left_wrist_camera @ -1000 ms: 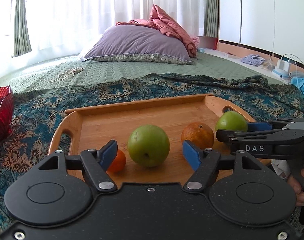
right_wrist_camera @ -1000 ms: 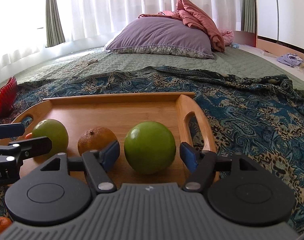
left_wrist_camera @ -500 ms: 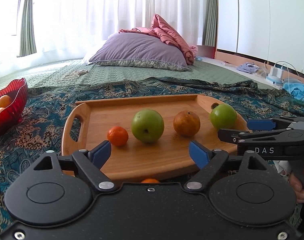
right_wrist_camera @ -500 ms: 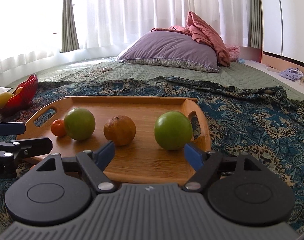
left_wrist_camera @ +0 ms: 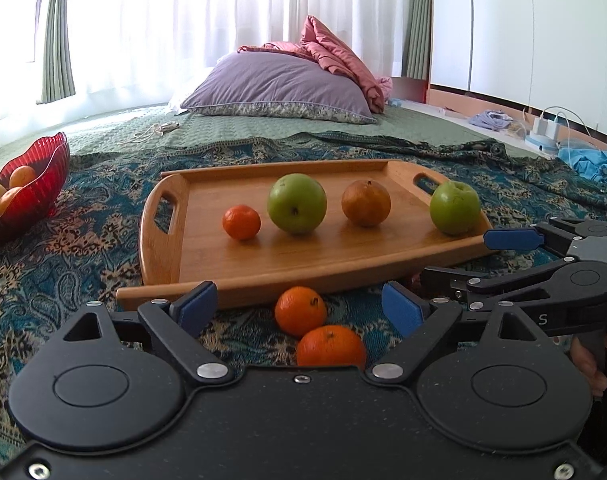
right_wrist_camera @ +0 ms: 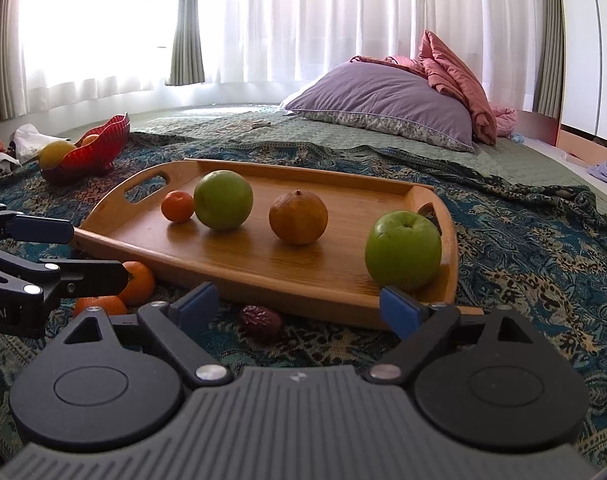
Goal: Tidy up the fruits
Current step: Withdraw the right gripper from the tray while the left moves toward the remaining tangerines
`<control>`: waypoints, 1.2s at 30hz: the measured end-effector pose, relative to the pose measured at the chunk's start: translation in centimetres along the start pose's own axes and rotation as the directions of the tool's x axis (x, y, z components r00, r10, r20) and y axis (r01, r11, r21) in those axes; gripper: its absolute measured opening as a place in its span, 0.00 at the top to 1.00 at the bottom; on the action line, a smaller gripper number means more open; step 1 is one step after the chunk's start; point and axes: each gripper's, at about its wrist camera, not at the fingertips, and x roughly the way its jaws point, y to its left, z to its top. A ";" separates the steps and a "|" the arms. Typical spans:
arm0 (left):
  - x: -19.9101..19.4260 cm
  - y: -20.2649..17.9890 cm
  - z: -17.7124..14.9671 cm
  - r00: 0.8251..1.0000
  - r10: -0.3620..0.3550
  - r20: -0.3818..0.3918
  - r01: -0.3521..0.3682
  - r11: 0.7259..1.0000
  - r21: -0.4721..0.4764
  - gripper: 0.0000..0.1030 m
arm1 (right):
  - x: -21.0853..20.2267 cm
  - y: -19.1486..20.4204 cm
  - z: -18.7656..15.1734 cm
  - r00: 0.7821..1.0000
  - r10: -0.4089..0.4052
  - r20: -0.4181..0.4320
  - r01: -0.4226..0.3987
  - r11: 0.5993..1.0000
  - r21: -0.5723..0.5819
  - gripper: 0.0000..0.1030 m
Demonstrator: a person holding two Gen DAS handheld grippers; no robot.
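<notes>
A wooden tray lies on the patterned cloth. On it stand a small mandarin, a green apple, a brownish orange and a second green apple. Two mandarins lie on the cloth in front of the tray, just ahead of my open, empty left gripper. A dark red date lies ahead of my open, empty right gripper.
A red glass bowl with yellow and orange fruit sits at the left. A purple pillow and a pink blanket lie at the back. A charger and cables lie on the floor at the right.
Both grippers have pulled back and up from the tray, away from the green apples they framed. The loose mandarins and the date have come into view.
</notes>
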 end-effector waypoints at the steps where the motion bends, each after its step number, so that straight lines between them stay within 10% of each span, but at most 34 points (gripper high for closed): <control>1: 0.0 0.0 -0.1 1.000 0.000 -0.006 0.000 1.000 -0.004 0.14 | 0.0 0.1 -0.2 1.000 0.006 -0.003 -0.006 1.000 0.000 0.05; 26: -0.5 -0.3 -2.5 0.999 0.000 -0.049 -0.001 1.000 -0.020 0.14 | 0.5 1.4 -2.0 0.999 0.033 0.019 -0.032 0.999 -0.041 0.07; 36: -0.9 -0.7 -2.7 0.997 -0.030 -0.069 0.027 0.999 -0.044 0.42 | 0.7 1.2 -2.3 1.000 0.022 0.016 -0.021 0.999 -0.032 0.20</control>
